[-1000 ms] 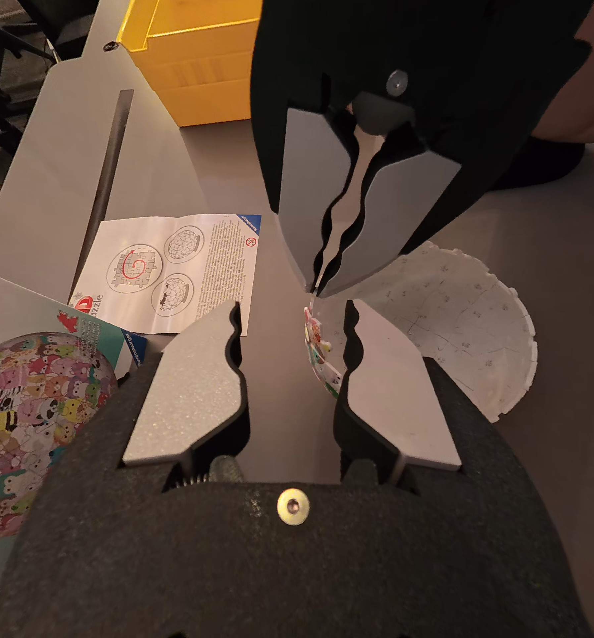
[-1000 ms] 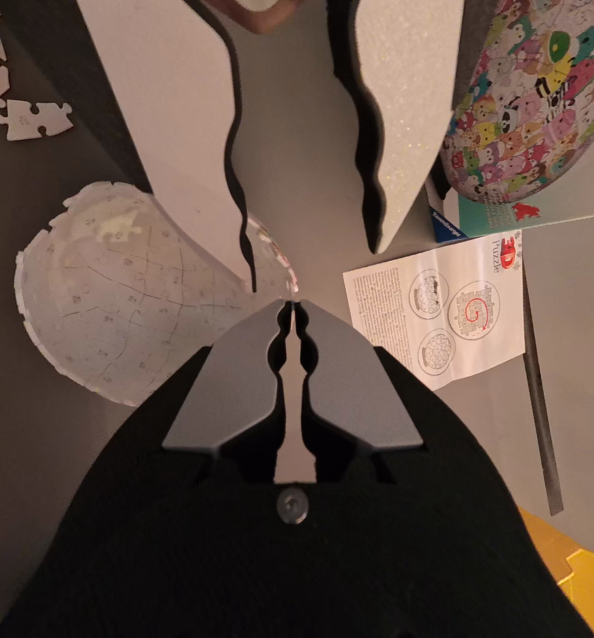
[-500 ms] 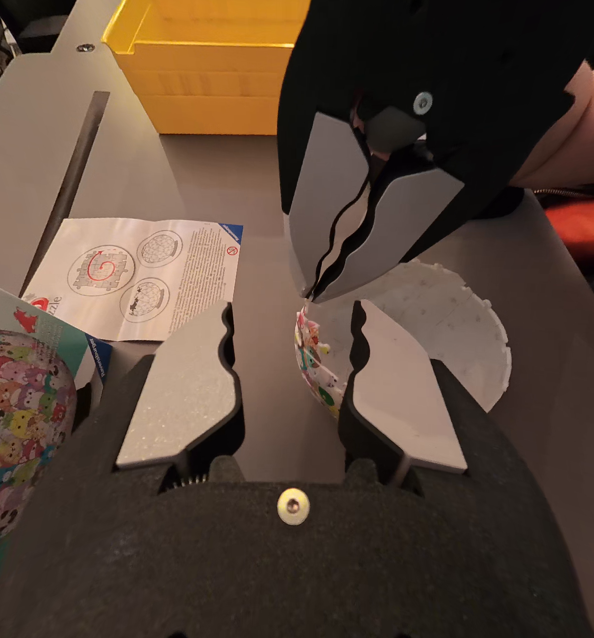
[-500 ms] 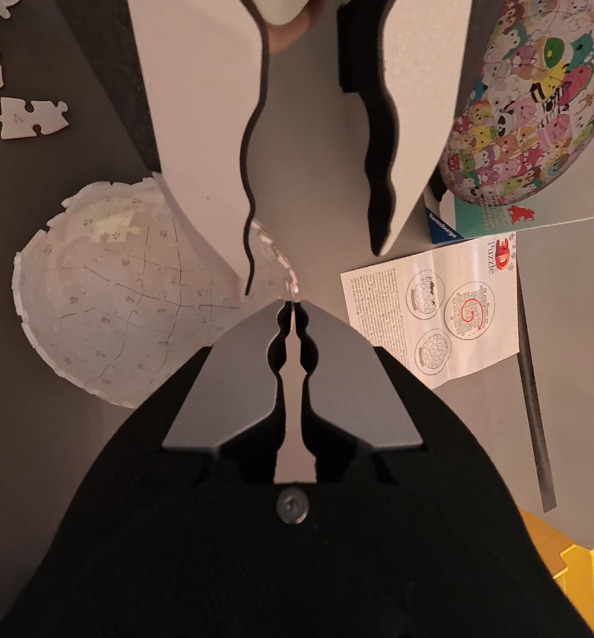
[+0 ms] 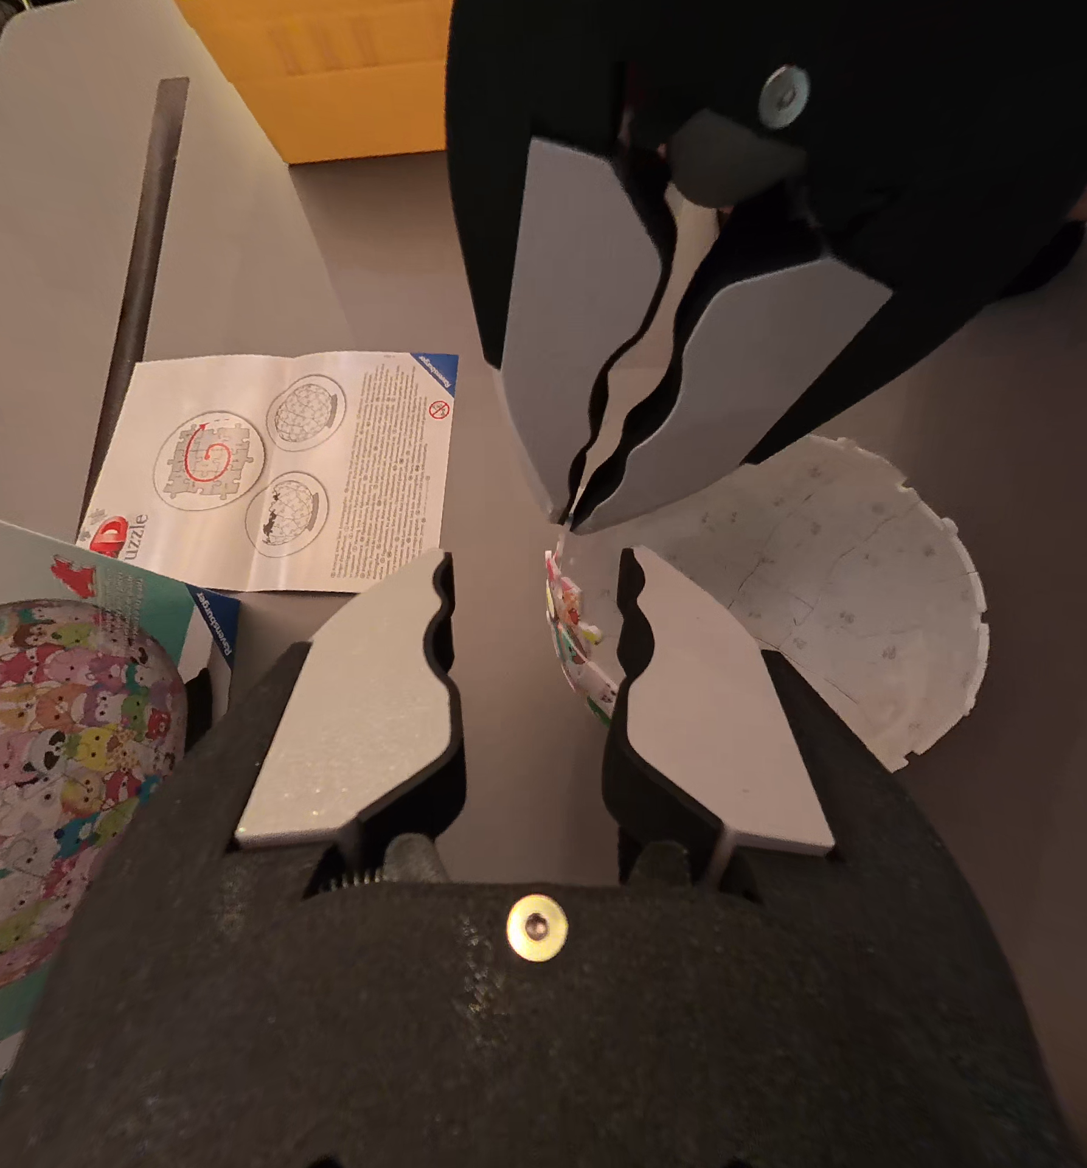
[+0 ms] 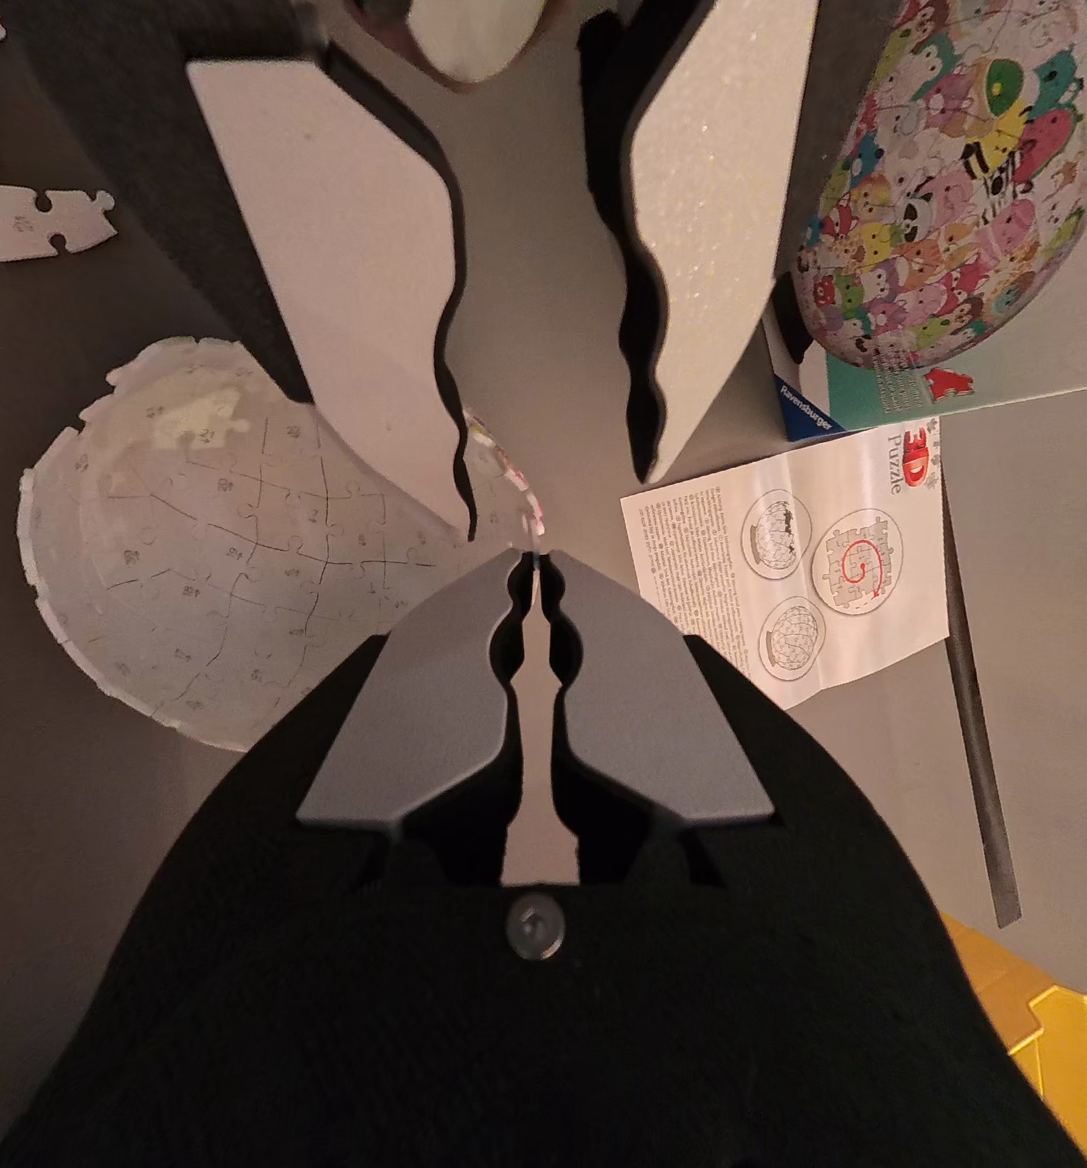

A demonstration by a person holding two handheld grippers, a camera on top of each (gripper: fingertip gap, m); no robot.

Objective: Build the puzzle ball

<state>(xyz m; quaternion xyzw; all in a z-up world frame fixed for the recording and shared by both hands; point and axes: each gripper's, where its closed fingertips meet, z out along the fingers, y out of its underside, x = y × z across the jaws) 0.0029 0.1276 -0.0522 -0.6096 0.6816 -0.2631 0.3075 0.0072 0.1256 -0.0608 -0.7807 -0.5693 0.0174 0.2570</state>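
So the grey tabletop (image 5: 364,253) fills most of both views. Biggest thing on it is one puzzle box (image 6: 970,208) with the colourful ball printed on it, lower left in the left wrist view, upper right in the right wrist one. One yellow bin (image 5: 338,76) sits at the top of the left wrist view. Then there's the one half-built puzzle ball (image 6: 212,556), a shell lying on its side with the white numbered inside facing the cameras; it's at the right of the left wrist view and the left of the right wrist view. One unfolded instruction sheet (image 5: 275,468) lies flat just beside the box.

Two hand-held grippers total. The left hand-held gripper (image 5: 537,569) is open wide, and its right finger (image 5: 705,695) sits just inside the shell's rim. The right hand-held gripper (image 6: 534,559) is pinched closed on a thin puzzle piece (image 5: 567,529) right at the shell's coloured edge.

At least two loose white pieces (image 6: 35,218) are in the upper left of the right wrist view, well apart from the shell.
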